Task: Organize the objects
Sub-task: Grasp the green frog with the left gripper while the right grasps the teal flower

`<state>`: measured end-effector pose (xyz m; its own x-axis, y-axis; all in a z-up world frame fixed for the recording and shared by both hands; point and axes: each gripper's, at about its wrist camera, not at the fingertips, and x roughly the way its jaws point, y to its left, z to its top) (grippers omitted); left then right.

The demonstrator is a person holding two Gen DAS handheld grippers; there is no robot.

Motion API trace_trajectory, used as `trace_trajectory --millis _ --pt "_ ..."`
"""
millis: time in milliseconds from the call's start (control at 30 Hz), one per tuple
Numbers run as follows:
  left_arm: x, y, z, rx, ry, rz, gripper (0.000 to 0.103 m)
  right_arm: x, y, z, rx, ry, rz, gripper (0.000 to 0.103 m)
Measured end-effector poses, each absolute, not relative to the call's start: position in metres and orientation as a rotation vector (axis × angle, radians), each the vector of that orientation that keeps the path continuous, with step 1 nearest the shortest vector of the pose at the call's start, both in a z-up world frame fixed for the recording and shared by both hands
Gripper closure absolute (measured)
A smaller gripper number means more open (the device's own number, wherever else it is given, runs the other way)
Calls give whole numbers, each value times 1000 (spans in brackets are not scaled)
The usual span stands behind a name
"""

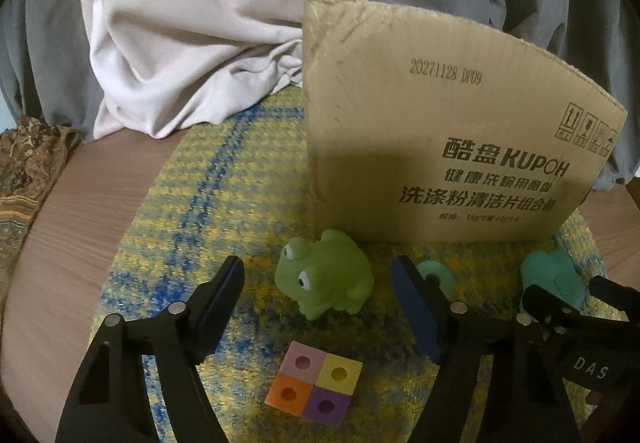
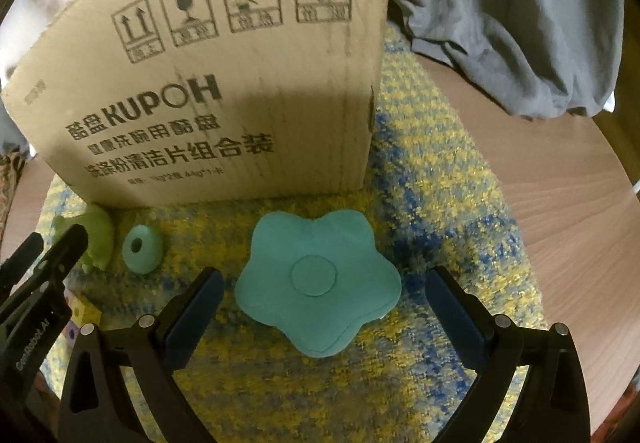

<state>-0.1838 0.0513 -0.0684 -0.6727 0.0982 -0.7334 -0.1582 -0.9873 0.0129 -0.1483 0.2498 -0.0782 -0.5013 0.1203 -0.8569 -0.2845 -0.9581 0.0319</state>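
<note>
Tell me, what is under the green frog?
The green frog sits on a yellow-and-blue woven mat, which lies on a wooden table. Its body covers the mat directly beneath.

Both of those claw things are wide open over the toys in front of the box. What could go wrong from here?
1. The right tool straddles the teal star-shaped cushion; being wide and soft, it might squash or slip when pinched.
2. The green rubber frog sits beside the tall cardboard box; the left tool could nudge the box.
3. Both tools work side by side and may bump.
</note>
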Motion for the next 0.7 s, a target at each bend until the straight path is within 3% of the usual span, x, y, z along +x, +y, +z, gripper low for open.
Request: trace_trajectory --millis 67,200,467,700 --pt "-187 53 -71 -1215 121 2737 36 -150 250 -81 -1436 262 2526 3" --pt "-191 56 -76 -1246 132 2720 47 -154 249 -88 -1486 270 2524 18" --pt "-187 56 -72 -1228 150 2751 65 -149 250 -85 -1455 300 2544 23" --pt "-180 57 -66 -1203 159 2752 71 -142 248 -74 -1403 279 2568 24"
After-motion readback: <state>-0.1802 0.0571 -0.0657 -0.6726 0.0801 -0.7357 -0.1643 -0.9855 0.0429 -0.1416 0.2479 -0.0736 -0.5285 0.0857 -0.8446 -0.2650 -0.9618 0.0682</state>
